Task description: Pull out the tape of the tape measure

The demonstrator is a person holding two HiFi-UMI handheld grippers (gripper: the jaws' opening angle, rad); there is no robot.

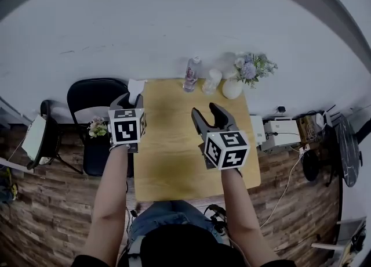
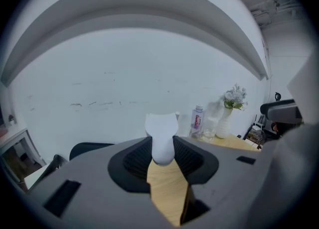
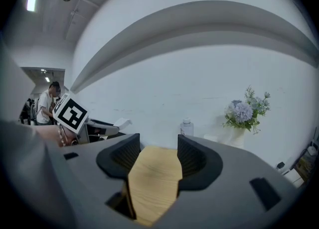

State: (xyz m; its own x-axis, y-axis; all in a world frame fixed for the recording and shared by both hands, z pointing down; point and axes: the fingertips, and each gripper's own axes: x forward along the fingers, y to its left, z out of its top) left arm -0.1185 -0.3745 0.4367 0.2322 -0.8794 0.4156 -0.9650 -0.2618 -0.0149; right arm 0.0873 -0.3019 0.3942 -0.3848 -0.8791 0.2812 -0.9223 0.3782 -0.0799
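Left gripper [image 2: 162, 144] pinches a half-hidden white object [image 2: 161, 125] in its jaws; right gripper [image 3: 158, 141] jaws gape empty

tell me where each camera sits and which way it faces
Head view: on the person's head, looking steeply down at the light wooden table; shows both forearms, left gripper, right gripper.
Left gripper view: rides that left gripper, facing the white wall; its jaws clamp the white tape measure.
Right gripper view: rides the right gripper, facing the same wall; jaws apart, empty.
Shared: both gripper views show the clear plastic bottle and white flower vase.
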